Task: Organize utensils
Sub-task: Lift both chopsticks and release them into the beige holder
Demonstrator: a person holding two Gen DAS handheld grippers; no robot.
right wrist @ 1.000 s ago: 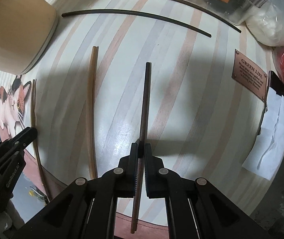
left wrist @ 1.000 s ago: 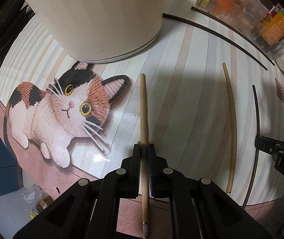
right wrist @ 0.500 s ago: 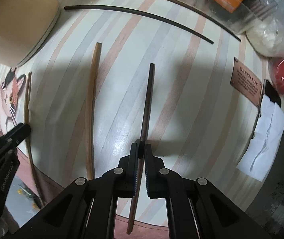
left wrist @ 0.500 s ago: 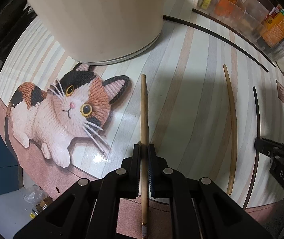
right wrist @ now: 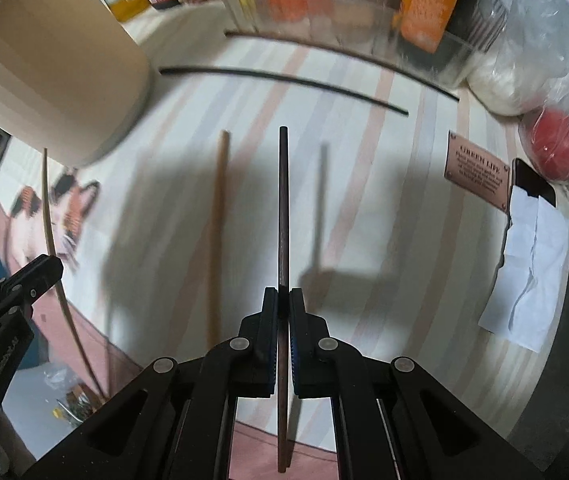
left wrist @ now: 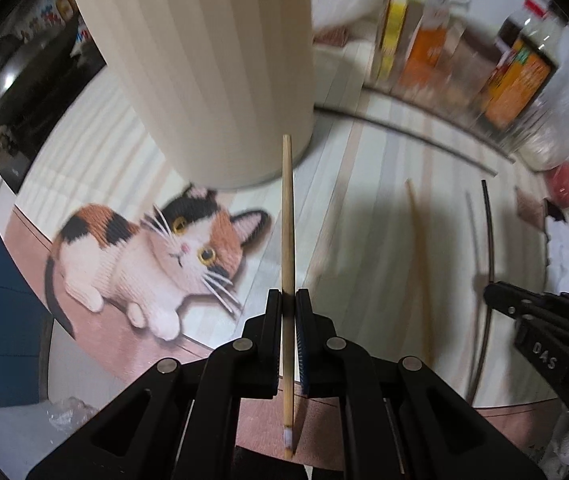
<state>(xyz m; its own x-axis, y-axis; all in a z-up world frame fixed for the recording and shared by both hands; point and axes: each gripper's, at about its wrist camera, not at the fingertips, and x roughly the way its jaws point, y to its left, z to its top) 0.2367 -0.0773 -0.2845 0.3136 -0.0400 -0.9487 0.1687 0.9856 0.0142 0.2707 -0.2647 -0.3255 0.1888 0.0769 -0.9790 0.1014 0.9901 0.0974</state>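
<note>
We hold both grippers pointing steeply down over the striped round tabletop [right wrist: 424, 216]: our left gripper [left wrist: 288, 300] pinches a pale wooden chopstick [left wrist: 287, 216] lifted clear of the surface, its tip in front of the tall cream ribbed utensil holder [left wrist: 212, 60] near the far left edge. Our right gripper [right wrist: 283, 300] is clamped on a dark brown chopstick [right wrist: 283, 208], also raised above its shadow. Another light wooden chopstick [right wrist: 218, 232] lies flat between them, and a thin black chopstick [right wrist: 284, 80] lies toward the far edge.
</note>
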